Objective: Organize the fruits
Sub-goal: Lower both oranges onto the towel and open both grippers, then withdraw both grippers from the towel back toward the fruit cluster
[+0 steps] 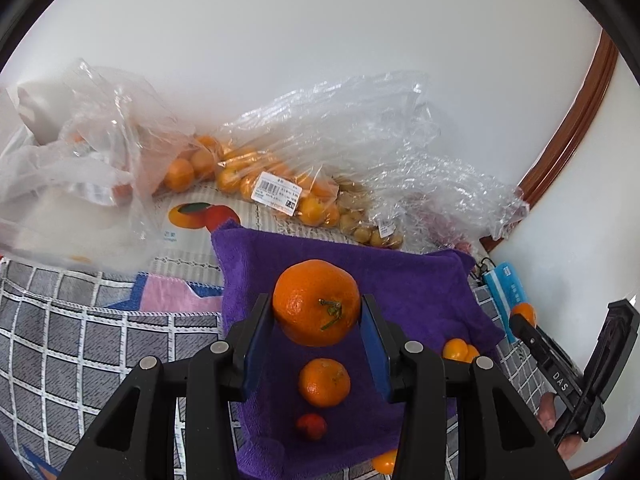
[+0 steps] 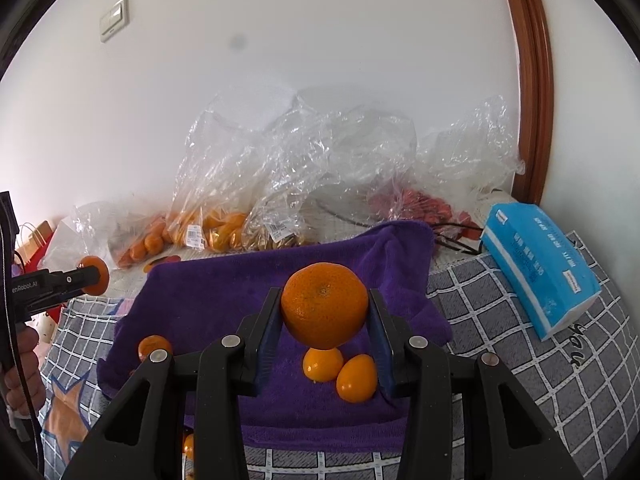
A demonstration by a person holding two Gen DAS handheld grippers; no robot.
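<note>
Over the purple towel (image 1: 420, 292), each hand-held gripper (image 1: 317, 322) (image 2: 324, 322) clamps a mandarin (image 1: 316, 302) (image 2: 324, 304); few fruits laid out, bags (image 1: 280, 152) mostly full.

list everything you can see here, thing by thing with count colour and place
held tangerines: 2, orange, one in each gripper, above the towel
loose tangerines: at least 4, orange, on the towel and by its edges
small red fruit: 1, red, near end of the towel
purple towel: 1, purple, over the checked cover
fruit bags: several, clear plastic, along the wall
tissue pack: 1, blue, right of the towel
checked cover: 1, grey and white, underneath
left gripper: black, blue pads, shut on a tangerine
right gripper: same, shut on a tangerine
</note>
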